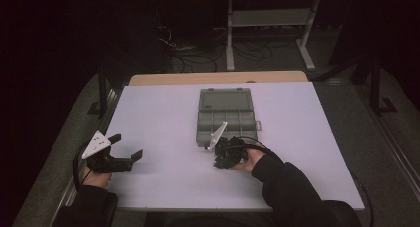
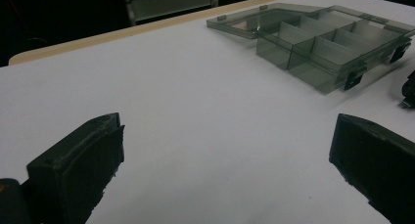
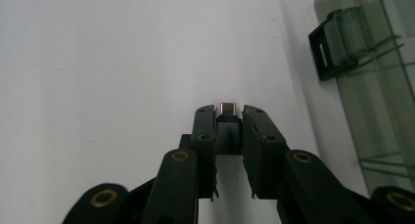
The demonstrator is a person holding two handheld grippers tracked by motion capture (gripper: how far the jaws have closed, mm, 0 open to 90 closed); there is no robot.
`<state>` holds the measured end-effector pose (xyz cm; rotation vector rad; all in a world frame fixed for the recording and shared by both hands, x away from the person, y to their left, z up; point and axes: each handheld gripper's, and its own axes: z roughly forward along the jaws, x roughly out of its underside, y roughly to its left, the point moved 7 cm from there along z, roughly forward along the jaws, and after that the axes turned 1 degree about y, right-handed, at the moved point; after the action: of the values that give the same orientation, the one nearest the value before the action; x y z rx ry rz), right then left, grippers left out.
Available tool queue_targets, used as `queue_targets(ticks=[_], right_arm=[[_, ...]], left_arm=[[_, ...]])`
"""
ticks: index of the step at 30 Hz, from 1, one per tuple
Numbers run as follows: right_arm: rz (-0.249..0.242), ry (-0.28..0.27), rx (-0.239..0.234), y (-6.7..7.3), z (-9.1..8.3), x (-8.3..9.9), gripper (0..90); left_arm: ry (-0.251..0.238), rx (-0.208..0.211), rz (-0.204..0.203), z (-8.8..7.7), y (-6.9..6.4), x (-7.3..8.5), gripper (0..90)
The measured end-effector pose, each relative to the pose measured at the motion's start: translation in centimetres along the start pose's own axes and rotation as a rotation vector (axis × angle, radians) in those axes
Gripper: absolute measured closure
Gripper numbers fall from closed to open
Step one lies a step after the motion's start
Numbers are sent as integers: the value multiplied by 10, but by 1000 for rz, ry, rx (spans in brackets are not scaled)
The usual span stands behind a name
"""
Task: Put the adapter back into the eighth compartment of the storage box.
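My right gripper (image 3: 229, 112) is shut on a small dark plug with a metal tip (image 3: 228, 107), which sticks out just past the pads over the white table. In the high view this gripper (image 1: 219, 160) sits just below the front edge of a clear grey compartment box (image 1: 226, 115), whose lid lies open behind it. One of the box's black latches (image 3: 334, 47) is close at the right. My left gripper (image 1: 128, 145) rests at the table's left with its jaws wide apart and nothing between them (image 2: 226, 123). The box (image 2: 323, 43) lies far ahead of it.
The white table top (image 1: 158, 113) stretches between the two grippers. Dark floor with cables and a metal frame (image 1: 270, 19) lies beyond the far edge. The right gripper's dark body (image 2: 408, 89) shows at the right edge of the left gripper view.
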<state>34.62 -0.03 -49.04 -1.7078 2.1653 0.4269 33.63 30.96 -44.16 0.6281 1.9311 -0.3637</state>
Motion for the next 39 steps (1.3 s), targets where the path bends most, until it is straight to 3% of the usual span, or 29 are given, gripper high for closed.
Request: queue_targets(ticks=[39], right_arm=[[46, -122, 44, -15, -43, 0, 744]], left_arm=[[2, -3, -3, 0, 1, 0, 0]])
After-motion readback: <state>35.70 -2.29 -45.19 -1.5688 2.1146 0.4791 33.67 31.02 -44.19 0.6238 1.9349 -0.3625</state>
